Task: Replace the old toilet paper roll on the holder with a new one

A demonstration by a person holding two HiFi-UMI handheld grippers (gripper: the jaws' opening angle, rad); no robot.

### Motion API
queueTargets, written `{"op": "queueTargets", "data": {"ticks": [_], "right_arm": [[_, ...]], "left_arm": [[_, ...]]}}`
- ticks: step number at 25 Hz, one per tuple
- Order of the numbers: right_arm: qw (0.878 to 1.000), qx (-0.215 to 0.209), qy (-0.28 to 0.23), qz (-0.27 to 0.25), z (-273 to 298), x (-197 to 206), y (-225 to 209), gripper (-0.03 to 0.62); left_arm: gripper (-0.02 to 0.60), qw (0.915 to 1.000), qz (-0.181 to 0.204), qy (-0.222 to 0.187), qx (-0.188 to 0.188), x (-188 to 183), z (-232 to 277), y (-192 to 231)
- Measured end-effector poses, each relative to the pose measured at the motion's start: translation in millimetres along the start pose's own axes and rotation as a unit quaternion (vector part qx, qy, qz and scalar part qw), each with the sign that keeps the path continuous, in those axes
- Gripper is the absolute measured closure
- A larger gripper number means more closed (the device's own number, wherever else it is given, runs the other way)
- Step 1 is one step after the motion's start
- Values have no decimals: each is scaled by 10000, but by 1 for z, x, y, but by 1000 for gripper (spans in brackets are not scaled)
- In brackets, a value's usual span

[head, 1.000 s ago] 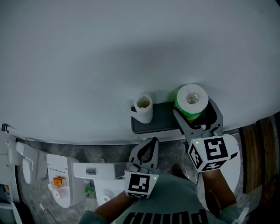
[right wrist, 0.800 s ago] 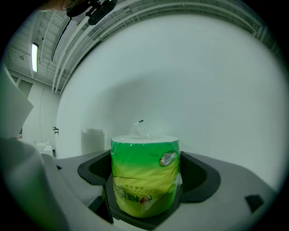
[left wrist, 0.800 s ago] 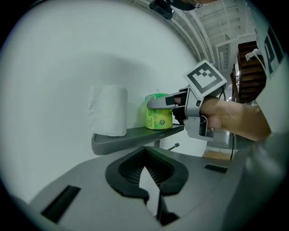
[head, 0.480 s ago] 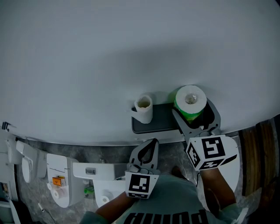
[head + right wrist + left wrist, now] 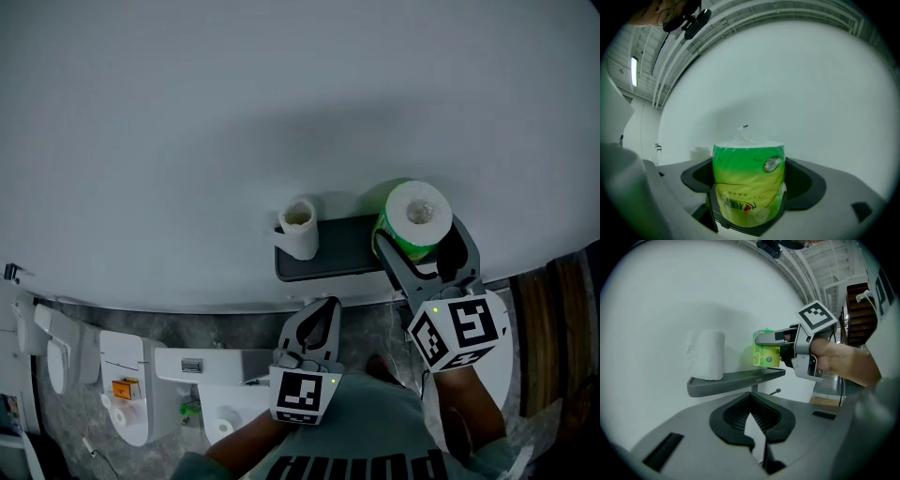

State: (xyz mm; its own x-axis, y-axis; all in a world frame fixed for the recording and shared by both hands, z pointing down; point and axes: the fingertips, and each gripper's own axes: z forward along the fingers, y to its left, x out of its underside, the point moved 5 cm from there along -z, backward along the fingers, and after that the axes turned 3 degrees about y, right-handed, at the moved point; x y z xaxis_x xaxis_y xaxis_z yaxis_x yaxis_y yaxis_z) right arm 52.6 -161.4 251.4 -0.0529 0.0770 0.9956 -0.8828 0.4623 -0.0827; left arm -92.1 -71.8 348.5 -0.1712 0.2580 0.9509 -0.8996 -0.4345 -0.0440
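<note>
A grey holder shelf is fixed to the white wall. The old, nearly used-up white roll stands upright on its left end. My right gripper is shut on the new roll in green wrapping. It holds that roll upright at the shelf's right end; I cannot tell whether it touches the shelf. My left gripper hangs below the shelf, shut, with nothing in it.
A thin metal rod sticks out under the shelf. A white toilet with a side control panel is at the lower left on the grey stone floor. Dark wooden boards run along the right.
My right gripper and the green-wrapped roll have shifted slightly right along the shelf. The left gripper has stayed where it was.
</note>
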Motion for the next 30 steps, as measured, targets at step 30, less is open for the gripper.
{"op": "queueTargets", "data": {"ticks": [30], "right_arm": [[9783,1136,-130,1727,-88,41,-130,163]], "left_arm": [[577,9980,151,262,546,4,40,-72]]}}
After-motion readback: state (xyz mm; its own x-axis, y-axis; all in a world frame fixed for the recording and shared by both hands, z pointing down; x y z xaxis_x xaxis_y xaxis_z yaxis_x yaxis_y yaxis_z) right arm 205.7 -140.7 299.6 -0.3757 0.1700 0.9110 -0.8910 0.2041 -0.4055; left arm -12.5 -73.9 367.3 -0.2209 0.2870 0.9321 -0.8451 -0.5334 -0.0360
